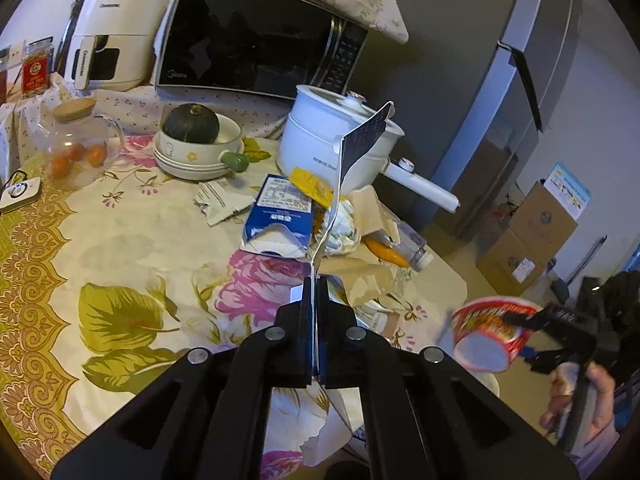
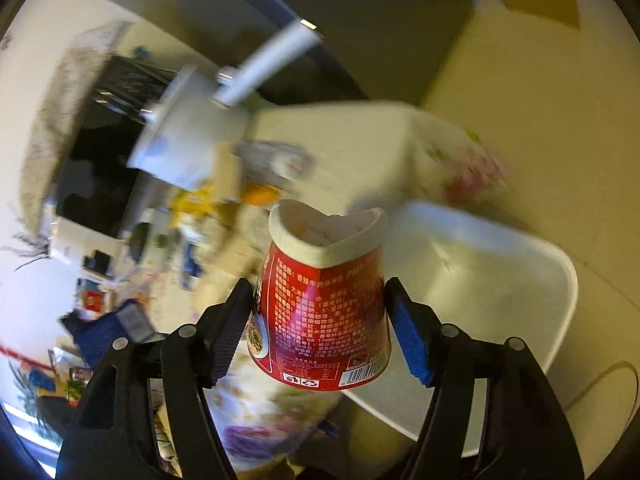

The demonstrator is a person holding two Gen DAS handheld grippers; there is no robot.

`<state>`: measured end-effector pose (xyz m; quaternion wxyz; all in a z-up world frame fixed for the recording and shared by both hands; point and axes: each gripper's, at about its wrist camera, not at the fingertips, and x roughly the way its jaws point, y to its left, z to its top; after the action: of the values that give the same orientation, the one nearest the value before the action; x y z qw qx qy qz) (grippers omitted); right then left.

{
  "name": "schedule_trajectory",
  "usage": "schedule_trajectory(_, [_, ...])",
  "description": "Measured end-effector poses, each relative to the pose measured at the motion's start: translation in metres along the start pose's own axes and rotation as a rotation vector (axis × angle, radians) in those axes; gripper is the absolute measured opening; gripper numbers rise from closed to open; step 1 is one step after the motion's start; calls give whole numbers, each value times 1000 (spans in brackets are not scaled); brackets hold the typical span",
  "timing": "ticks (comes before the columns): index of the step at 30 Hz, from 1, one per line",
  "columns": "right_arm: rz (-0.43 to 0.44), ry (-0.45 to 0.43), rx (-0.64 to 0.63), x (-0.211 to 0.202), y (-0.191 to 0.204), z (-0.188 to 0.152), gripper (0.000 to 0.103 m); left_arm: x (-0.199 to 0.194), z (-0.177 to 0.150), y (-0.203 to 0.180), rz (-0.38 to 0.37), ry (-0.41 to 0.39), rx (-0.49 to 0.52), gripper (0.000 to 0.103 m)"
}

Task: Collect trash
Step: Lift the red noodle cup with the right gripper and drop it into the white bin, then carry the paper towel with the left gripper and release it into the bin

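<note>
My left gripper [image 1: 315, 284] is shut on a thin, flattened dark-blue and white wrapper [image 1: 366, 140] that stands up edge-on over the flowered tablecloth [image 1: 120, 240]. Behind it lies a heap of trash: a blue carton [image 1: 280, 216], torn paper [image 1: 220, 204], a yellow wrapper [image 1: 312, 188], brown paper [image 1: 372, 272] and a plastic bottle [image 1: 416, 248]. Past the table's right edge, my right gripper [image 1: 532, 320] holds a red noodle cup [image 1: 492, 336]. In the right wrist view the cup [image 2: 320, 308] sits between the pads [image 2: 408, 336] of that gripper [image 2: 318, 288], its rim squeezed, above a white bin [image 2: 480, 280].
A white pot [image 1: 332, 140] with a long handle stands behind the trash, near stacked bowls holding a green squash [image 1: 192, 124] and a glass jar [image 1: 76, 140]. A microwave [image 1: 256, 40] and air fryer [image 1: 112, 32] line the back. Cardboard boxes [image 1: 528, 236] sit on the floor by the fridge [image 1: 520, 80].
</note>
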<state>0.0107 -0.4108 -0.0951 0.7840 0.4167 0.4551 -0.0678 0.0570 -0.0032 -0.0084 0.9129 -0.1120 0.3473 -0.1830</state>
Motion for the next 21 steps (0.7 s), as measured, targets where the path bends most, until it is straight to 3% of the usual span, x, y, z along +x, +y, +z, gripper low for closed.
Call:
schedule_trajectory(3, [-59,68,19,20,-18,-4,68,6,-4,-8,-10,21,13,1])
schedule_trajectory(6, [-79,81,23,24,-25,-7,70,13,-8,-17,-33,47,22,1])
schedule_trajectory(10, [-107,20,17,10,-28,1,82,27,-12,-37,-98,90,33,1])
schedule_trajectory(21, [-155,-165,41,-46,-43,25,89,75,-30,-116,-267,250,171,1])
